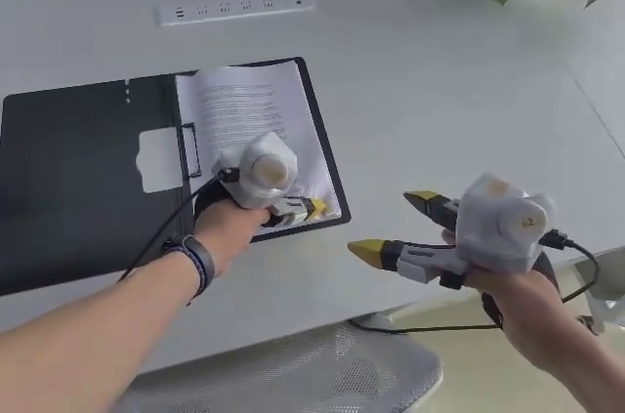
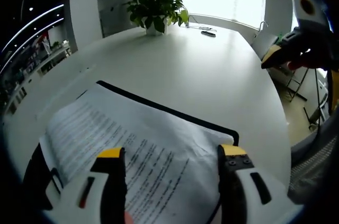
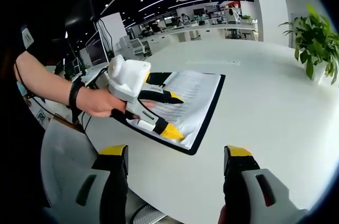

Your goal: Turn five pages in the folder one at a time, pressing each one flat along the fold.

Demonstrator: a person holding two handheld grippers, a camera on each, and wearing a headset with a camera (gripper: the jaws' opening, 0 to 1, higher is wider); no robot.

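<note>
Left gripper view first: my left fingers [image 2: 112, 179] are spread wide and hold nothing. Their tips sit low over the near right corner of the top page [image 2: 100, 123], placed there, I judge, to catch its edge and lift a single sheet. The printed paper lies between the tips and just beyond them. Head view shows the folder [image 1: 78, 159] lying open on the desk [image 1: 439, 91], pages on its right half. My right fingers [image 3: 114, 179] are wide too, empty, hovering off the folder's right side over bare desk, free, I'd say, to press along the fold.
</note>
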